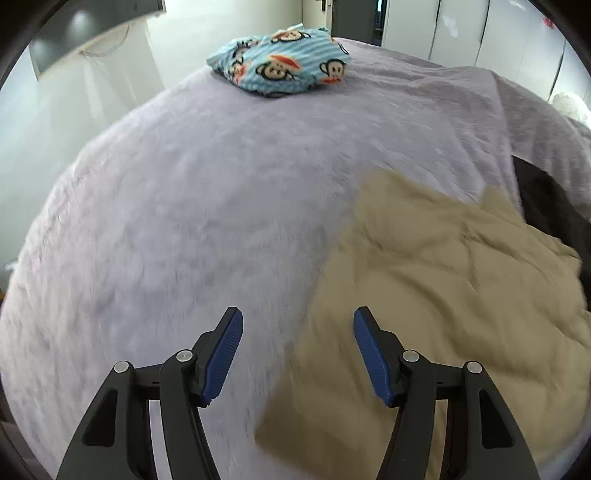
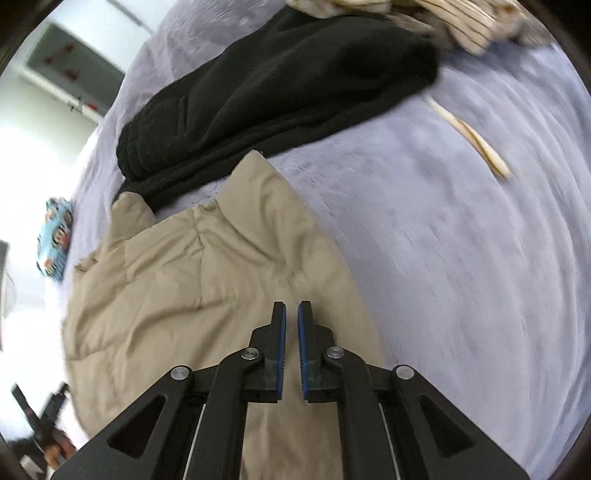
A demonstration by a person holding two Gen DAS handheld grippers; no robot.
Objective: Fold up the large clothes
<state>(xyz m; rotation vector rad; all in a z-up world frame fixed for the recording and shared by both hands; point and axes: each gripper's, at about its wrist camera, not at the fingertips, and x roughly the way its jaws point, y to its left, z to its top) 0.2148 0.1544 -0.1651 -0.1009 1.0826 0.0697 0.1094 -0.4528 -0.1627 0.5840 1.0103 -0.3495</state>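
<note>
My tool [image 2: 291,310] hangs over the tan quilted garment [image 2: 192,266], blades barely parted, gripping nothing; black fleece [image 2: 280,81] beyond.

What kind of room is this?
Probably a bedroom. A big bed with a fuzzy lavender blanket fills the view, clothes like the tan jacket lie on it, and white wardrobe doors stand behind.

The bed cover [image 1: 184,221] carries 4 lots of clothing. The quilted garment [image 1: 443,295] lies spread nearest, with the dark fleece [image 2: 277,85] touching its far edge and the striped heap [image 2: 461,22] beyond that. The folded printed piece [image 1: 280,62] sits well apart, near the far-left edge.
</note>
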